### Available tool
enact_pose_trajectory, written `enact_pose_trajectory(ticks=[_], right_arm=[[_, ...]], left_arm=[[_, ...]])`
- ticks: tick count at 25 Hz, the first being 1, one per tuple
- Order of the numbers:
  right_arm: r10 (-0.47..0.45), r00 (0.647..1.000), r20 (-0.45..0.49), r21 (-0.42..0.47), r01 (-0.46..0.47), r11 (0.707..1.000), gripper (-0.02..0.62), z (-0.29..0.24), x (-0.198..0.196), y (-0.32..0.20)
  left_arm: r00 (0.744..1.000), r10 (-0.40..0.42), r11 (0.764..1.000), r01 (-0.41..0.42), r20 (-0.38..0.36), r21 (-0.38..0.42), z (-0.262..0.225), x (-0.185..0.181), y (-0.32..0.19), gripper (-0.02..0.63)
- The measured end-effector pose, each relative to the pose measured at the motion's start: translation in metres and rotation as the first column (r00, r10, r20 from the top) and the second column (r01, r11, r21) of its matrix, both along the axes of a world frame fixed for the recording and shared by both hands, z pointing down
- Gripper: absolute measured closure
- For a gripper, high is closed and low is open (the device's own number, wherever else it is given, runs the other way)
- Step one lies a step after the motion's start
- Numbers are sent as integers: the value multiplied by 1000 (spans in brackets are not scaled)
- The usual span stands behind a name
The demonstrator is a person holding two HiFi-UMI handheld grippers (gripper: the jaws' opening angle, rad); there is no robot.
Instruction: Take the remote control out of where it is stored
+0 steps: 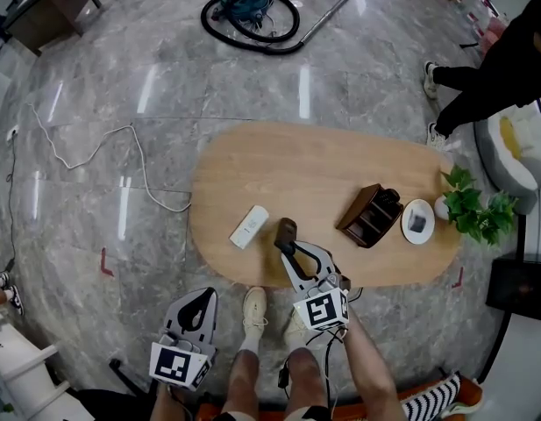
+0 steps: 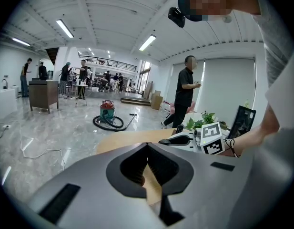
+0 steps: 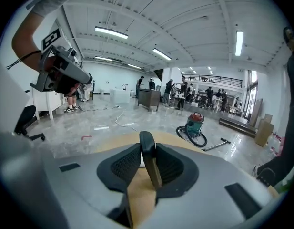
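Nearest, the left gripper (image 1: 196,300) hangs off the table's near edge with its jaws pressed together on nothing, well clear of the work. Just beyond it and to the right, the right gripper (image 1: 292,251) reaches over the near rim of the wooden table (image 1: 314,160) and pinches the dark remote control (image 1: 286,231) by its lower end. The remote is already out of the brown holder (image 1: 365,217). Its long axis runs on from the jaws, away from the person and slightly left, so the free end leads.

A white remote (image 1: 249,226) lies flat just to the left of that end, close but apart. The holder stands to the right and a little farther off, with other dark remotes (image 1: 388,202) standing in it. Past it are a white dish (image 1: 417,221) and a potted plant (image 1: 473,210) at the right end.

Bare tabletop opens ahead between the white remote and the holder, and wider toward the far edge. That looks like the free room for laying the remote down, with the near rim the only edge close by.
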State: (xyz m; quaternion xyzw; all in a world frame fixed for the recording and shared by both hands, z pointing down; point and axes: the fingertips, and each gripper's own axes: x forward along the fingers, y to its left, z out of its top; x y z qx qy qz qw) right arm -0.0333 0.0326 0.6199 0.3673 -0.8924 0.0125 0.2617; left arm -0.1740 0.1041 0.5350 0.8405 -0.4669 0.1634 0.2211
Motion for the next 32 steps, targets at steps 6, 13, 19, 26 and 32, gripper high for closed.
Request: enact_pose_trajectory(ticks=[6, 13, 19, 26, 32], right_arm=[[-23, 999, -30, 11, 24, 1000, 491, 3, -11, 14], [-60, 996, -68, 28, 63, 998, 491, 12, -26, 27], [-83, 990, -116, 49, 89, 995, 489, 22, -36, 28], [-115, 980, -161, 43, 124, 991, 482, 38, -42, 35], [-121, 977, -175, 38, 129, 991, 477, 48, -46, 38]], left_arm=[[1000, -6, 1000, 6, -4, -4, 1, -7, 8, 600], [1000, -27, 1000, 27, -8, -11, 3, -19, 13, 600], [999, -46, 999, 46, -11, -19, 8, -28, 16, 600], [999, -52, 998, 51, -8, -26, 13, -32, 15, 601], [999, -51, 998, 50, -17, -36, 20, -32, 14, 600]])
